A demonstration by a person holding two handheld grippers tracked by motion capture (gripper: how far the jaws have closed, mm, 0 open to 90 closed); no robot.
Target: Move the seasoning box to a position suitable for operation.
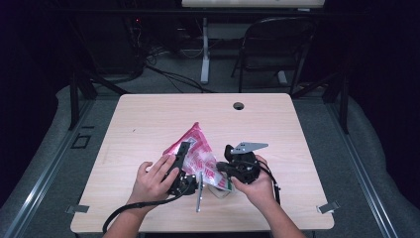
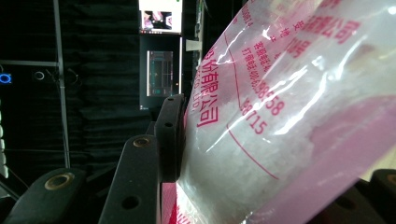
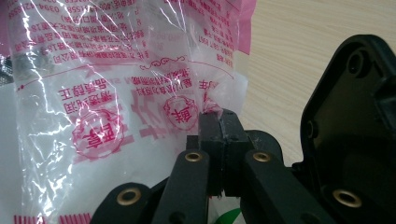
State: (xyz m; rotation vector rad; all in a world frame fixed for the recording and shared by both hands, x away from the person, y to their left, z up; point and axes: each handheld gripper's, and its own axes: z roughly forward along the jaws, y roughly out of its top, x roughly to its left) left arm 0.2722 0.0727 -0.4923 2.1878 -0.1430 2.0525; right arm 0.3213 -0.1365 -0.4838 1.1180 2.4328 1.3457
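Bag pinched from both sides, mid-bench

Your left gripper (image 1: pixel 181 163) is clamped around the plastic bag (image 1: pixel 195 148); your right gripper (image 3: pixel 219 122), fully closed, nips its film edge. Pull apart hard and it'll probably tear.

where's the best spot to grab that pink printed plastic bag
Probably a flat edge, from the side. The bag is thin crinkly film, so only a pinched fold holds. The right gripper pinches its edge; the left gripper clamps its fuller part.
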